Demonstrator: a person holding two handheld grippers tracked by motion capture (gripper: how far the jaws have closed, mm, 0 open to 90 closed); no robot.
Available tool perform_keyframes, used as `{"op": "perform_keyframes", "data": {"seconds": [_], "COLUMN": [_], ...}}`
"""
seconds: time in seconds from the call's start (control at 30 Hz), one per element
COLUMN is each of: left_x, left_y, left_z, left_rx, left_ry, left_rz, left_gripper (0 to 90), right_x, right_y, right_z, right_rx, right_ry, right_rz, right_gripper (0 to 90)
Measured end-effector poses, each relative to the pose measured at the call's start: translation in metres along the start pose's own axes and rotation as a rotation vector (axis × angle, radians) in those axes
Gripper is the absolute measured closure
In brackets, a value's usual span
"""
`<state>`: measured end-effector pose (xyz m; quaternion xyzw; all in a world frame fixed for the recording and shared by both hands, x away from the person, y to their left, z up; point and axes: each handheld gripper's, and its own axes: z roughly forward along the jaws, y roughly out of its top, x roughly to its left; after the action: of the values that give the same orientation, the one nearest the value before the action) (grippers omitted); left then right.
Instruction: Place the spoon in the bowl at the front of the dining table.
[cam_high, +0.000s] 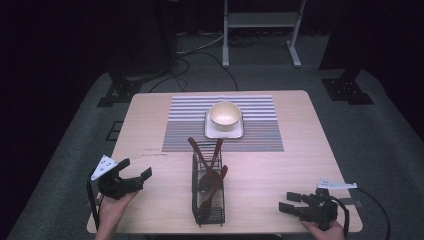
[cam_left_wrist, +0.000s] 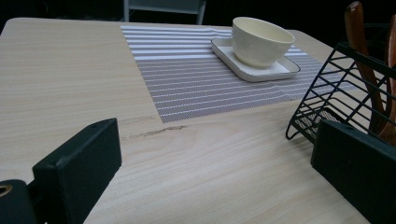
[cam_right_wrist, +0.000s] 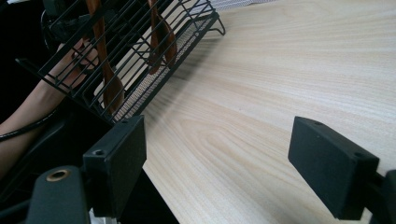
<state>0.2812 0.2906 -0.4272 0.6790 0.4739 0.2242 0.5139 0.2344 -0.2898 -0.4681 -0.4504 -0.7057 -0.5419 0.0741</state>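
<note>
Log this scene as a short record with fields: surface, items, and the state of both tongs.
surface: wooden table
mat: striped placemat on the far half
dish: cream bowl on a white square plate, on the placemat
rack: black wire basket at the near middle, holding wooden utensils
left tongs: open, empty, left of the basket
right tongs: open, empty, right of the basket, over bare wood

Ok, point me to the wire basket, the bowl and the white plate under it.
wire basket (cam_high: 196, 176), high view, on its left side wall.
bowl (cam_high: 225, 115), high view, on the inside of the bowl.
white plate (cam_left_wrist: 243, 71), left gripper view, on its near rim.
</note>
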Motion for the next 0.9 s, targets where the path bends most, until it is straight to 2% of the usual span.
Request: {"op": "perform_keyframes", "data": {"seconds": [0.23, 0.5, 0.63, 0.9], "left_x": [0.0, -0.003, -0.004, -0.003], "left_y": [0.0, 0.0, -0.001, -0.001], "left_z": [0.002, 0.004, 0.004, 0.003], "left_rx": [0.0, 0.005, 0.01, 0.009], "left_ry": [-0.003, -0.008, -0.011, -0.006], "left_rz": [-0.009, 0.001, 0.003, 0.007], "left_gripper": [0.8, 0.8, 0.9, 0.8], "right_x": [0.0, 0.002, 0.007, 0.022], "right_y": [0.005, 0.016, 0.022, 0.04], "right_z": [0.004, 0.006, 0.01, 0.021], "right_rx": [0.023, 0.008, 0.003, 0.03], "right_ry": [-0.009, 0.002, 0.026, 0.041], "right_rz": [-0.008, -0.009, -0.011, -0.055], "right_gripper": [18.0, 18.0, 18.0, 17.8]}}
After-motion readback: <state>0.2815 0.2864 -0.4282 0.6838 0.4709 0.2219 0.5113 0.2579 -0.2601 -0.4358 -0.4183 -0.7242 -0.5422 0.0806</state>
